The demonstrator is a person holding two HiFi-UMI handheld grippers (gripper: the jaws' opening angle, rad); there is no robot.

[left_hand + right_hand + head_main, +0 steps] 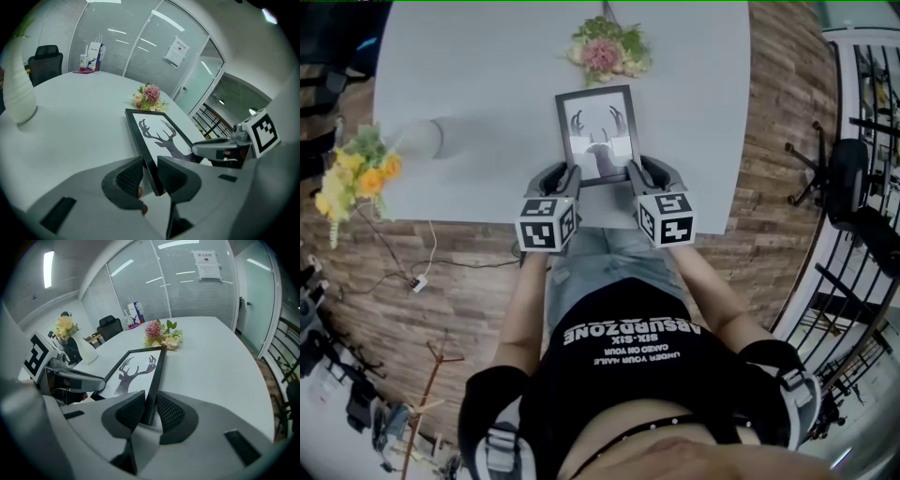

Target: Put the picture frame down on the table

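A black picture frame (598,134) with a deer-head silhouette print lies face up over the near part of the white table (487,84). My left gripper (564,178) is shut on the picture frame (159,140) at its near left corner, the black edge caught between both pads. At the near right corner my right gripper (636,174) is shut on the picture frame (138,371) in the same way. Each gripper shows in the other's view, the right gripper (220,149) and the left gripper (75,378). Whether the frame rests flat on the table or hovers just above it I cannot tell.
A pink and white flower bunch (607,49) lies just beyond the frame's far edge. A white vase (417,139) with yellow flowers (356,178) is at the table's left edge. A black office chair (44,61) stands behind the table, with a railing (862,122) at the right.
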